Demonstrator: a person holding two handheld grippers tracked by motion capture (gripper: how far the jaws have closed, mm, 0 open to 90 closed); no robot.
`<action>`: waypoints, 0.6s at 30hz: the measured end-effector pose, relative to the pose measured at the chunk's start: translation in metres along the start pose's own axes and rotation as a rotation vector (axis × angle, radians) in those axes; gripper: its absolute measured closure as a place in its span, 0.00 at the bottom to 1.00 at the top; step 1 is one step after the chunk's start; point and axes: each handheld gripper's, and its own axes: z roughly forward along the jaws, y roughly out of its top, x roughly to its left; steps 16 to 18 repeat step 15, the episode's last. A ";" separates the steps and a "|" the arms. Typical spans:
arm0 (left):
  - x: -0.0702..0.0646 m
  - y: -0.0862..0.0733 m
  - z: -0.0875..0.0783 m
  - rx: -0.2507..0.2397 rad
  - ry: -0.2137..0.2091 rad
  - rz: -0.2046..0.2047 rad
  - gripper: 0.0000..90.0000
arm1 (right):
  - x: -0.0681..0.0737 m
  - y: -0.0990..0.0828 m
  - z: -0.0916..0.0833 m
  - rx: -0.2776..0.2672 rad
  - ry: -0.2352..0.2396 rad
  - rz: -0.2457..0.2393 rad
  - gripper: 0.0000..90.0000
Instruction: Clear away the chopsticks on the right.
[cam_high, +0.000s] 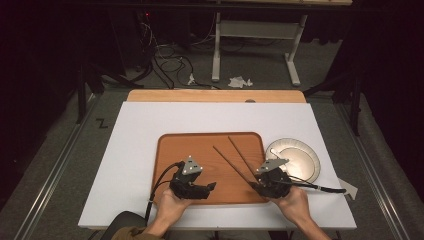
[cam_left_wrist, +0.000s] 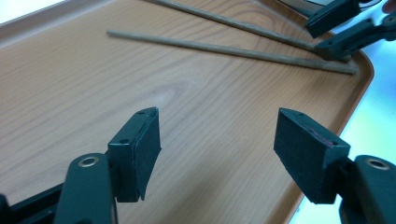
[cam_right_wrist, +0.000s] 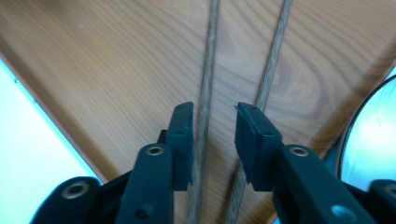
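A wooden tray (cam_high: 200, 150) lies in the middle of the white table top, with two thin brown chopsticks (cam_high: 230, 162) (cam_high: 242, 154) resting slantwise on its right half. My right gripper (cam_high: 255, 184) is at their near ends by the tray's front right corner. In the right gripper view it (cam_right_wrist: 213, 109) is open, one chopstick (cam_right_wrist: 210, 46) running between its jaws and the other (cam_right_wrist: 278, 46) passing under the right jaw. My left gripper (cam_high: 207, 189) hovers over the tray's front middle. It is wide open (cam_left_wrist: 217, 126) with bare tray wood (cam_left_wrist: 93, 93) between its jaws, and the chopsticks (cam_left_wrist: 224, 50) lie beyond.
A round pale plate (cam_high: 295, 157) sits on the white table top (cam_high: 140, 130) just right of the tray, and its rim (cam_right_wrist: 373, 130) is close to my right gripper. A small grey scrap (cam_high: 350, 189) lies near the front right. Cables and a white stand (cam_high: 255, 30) are on the floor beyond.
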 end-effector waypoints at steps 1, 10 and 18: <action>0.000 0.000 0.000 -0.001 0.000 0.001 0.35 | 0.000 0.000 0.000 0.000 0.000 0.000 0.70; 0.000 -0.002 -0.007 -0.014 0.009 -0.004 0.35 | -0.005 -0.017 -0.027 -0.067 0.001 0.022 0.65; 0.003 -0.002 -0.012 -0.030 0.016 -0.018 0.35 | -0.014 -0.025 -0.029 -0.065 0.003 0.071 0.65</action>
